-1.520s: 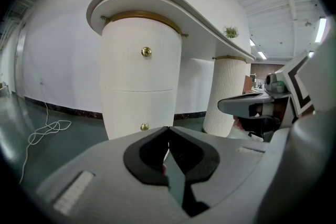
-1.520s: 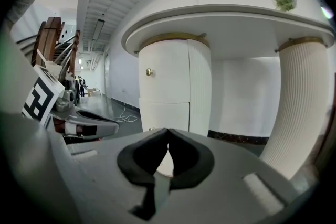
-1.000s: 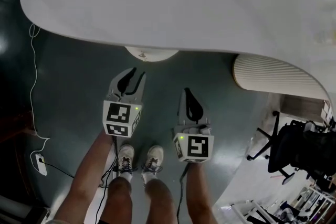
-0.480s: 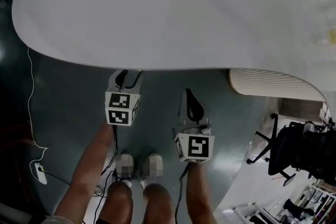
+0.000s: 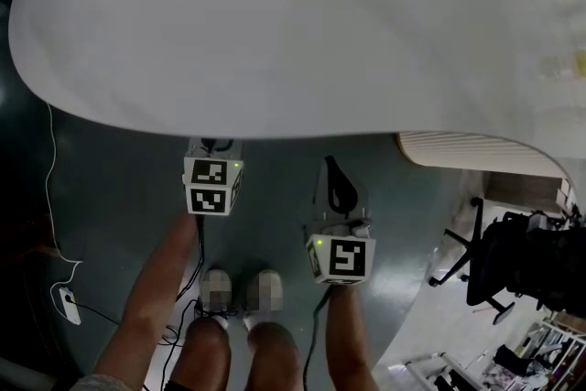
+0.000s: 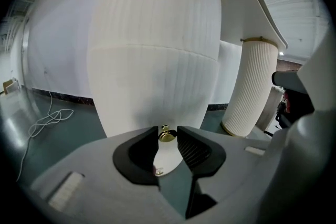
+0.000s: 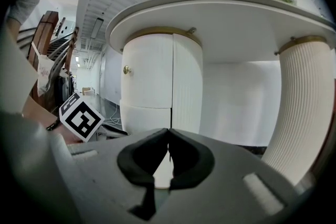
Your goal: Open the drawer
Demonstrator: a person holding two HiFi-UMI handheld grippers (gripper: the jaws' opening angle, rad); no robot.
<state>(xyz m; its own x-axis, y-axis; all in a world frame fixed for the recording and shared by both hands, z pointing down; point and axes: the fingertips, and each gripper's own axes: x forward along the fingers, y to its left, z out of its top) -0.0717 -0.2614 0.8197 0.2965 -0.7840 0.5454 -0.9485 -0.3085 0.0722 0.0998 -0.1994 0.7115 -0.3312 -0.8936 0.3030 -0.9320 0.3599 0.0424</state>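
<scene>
The broad white tabletop (image 5: 293, 23) is filling most of the head view and is hiding the tips of the gripper reaching under its near edge. Beneath it, the ribbed white pedestal (image 6: 152, 13) is standing straight ahead of the left gripper (image 6: 167, 132), with a seam dividing it into an upper part and the lower drawer (image 6: 152, 92), whose curved front is facing the person. A second ribbed column (image 6: 252, 86) is standing off to the right, on the grey-green floor (image 5: 119, 179). The left gripper is holding its jaws partly apart, level with the lower drawer, and the small brass knob (image 6: 167, 137) is sitting right between their tips; the jaws are not clamping it yet, and whether either pad is touching it is hard to tell. The right gripper (image 7: 168, 136) is hanging back beside the person's legs with its jaws pressed together on nothing, well apart from the pedestal, so the left one is clearly the nearer. The knob's stem is pointing back toward the person, so the coming move probably calls for closing on it and drawing straight backward along that line.
</scene>
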